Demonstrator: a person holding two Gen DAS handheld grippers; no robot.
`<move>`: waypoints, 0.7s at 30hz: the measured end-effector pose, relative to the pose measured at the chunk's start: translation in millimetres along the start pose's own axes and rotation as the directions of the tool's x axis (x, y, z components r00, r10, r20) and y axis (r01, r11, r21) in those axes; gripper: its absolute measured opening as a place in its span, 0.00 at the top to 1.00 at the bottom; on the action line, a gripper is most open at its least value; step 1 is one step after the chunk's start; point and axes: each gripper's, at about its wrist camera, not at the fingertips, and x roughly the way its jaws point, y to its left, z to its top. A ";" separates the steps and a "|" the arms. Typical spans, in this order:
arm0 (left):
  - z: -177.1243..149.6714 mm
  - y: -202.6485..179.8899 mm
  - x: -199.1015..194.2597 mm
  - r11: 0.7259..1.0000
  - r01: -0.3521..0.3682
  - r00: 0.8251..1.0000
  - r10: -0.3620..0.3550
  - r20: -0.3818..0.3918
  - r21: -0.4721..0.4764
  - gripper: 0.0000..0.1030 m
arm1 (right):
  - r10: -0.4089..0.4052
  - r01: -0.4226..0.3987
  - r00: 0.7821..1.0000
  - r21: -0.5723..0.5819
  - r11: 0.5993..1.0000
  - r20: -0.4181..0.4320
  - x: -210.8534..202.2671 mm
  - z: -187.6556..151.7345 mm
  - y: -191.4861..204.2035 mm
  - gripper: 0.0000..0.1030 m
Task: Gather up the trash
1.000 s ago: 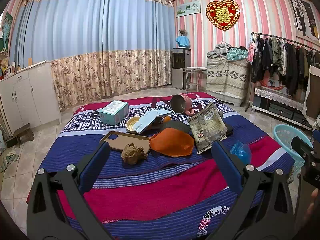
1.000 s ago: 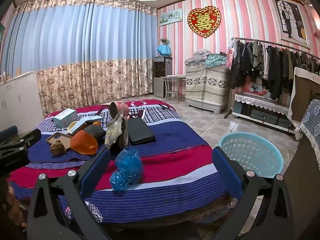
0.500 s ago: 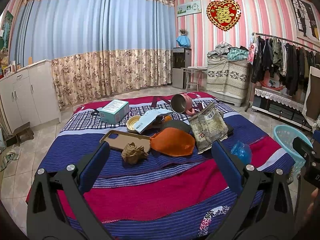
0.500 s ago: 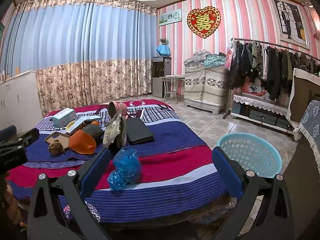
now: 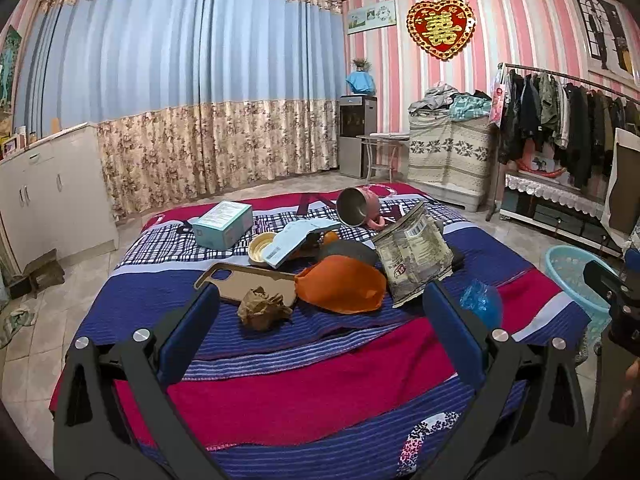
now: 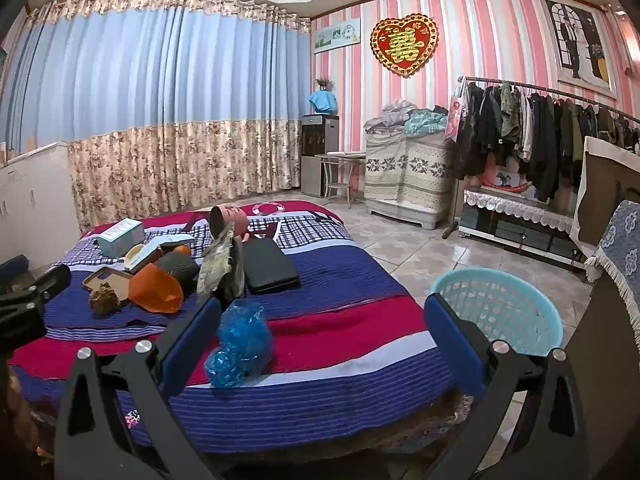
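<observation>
Nothing is collected yet, as far as I can judge: the light blue laundry-style basket [image 6: 496,312] beside the bed [image 6: 320,384] shows no trash inside. I hold the left gripper [image 5: 320,312] and right gripper [image 6: 322,316] with jaws spread wide and gripping nothing. The trash remains on the bed: a crumpled brown paper ball [image 5: 264,307] touching a phone case [image 5: 248,280], a crumpled blue plastic bag [image 6: 240,344] near the foot edge, and an empty snack wrapper [image 5: 414,256] standing behind it. The tipped pink mug [image 5: 358,210] looks empty.
</observation>
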 end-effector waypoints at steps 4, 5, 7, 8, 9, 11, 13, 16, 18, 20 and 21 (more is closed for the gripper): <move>-0.5 0.5 0.8 1.000 -0.001 1.000 0.001 -0.001 0.001 0.05 | 0.002 -0.002 1.000 -0.001 1.000 -0.001 0.9 0.1 -0.1 0.04; -0.7 0.5 1.5 1.000 -0.001 1.000 0.001 -0.004 -0.001 0.05 | 0.004 -0.004 1.000 -0.004 1.000 -0.003 1.5 0.0 0.3 0.04; -1.2 1.7 3.9 1.000 -0.002 1.000 0.002 -0.011 -0.004 0.05 | 0.013 -0.013 1.000 -0.007 1.000 -0.003 4.5 1.3 0.4 0.04; -1.2 2.2 6.0 1.000 -0.004 1.000 0.004 -0.014 -0.005 0.05 | 0.017 -0.017 1.000 -0.009 1.000 -0.001 5.2 1.6 1.2 0.04; -1.3 2.6 7.4 1.000 -0.005 1.000 0.005 -0.016 -0.006 0.05 | 0.019 -0.019 1.000 -0.011 1.000 -0.001 7.8 3.3 0.9 0.04; -0.6 4.3 10.0 1.000 -0.008 1.000 0.007 -0.019 -0.009 0.05 | 0.021 -0.021 1.000 -0.023 1.000 -0.004 11.3 4.1 2.1 0.04; -0.3 6.7 11.3 1.000 -0.010 1.000 0.010 -0.022 -0.014 0.05 | 0.022 -0.023 1.000 -0.038 0.999 -0.015 17.5 5.3 6.2 0.04; 0.1 9.8 15.9 1.000 -0.020 0.999 0.019 -0.029 -0.017 0.05 | 0.027 -0.029 0.999 -0.047 0.998 -0.028 25.8 3.9 11.9 0.04; 0.0 11.8 18.3 0.999 -0.025 0.999 0.024 -0.034 -0.020 0.05 | 0.029 -0.031 0.999 -0.055 0.998 -0.034 30.1 1.4 16.4 0.04; -0.3 14.1 20.3 0.999 -0.026 0.999 0.025 -0.035 -0.026 0.05 | 0.023 -0.026 0.999 -0.068 0.997 -0.033 35.7 0.3 21.7 0.04; -0.5 15.3 21.3 0.999 -0.026 0.999 0.024 -0.037 -0.029 0.05 | 0.026 -0.028 0.999 -0.070 0.997 -0.031 37.7 -0.6 22.9 0.04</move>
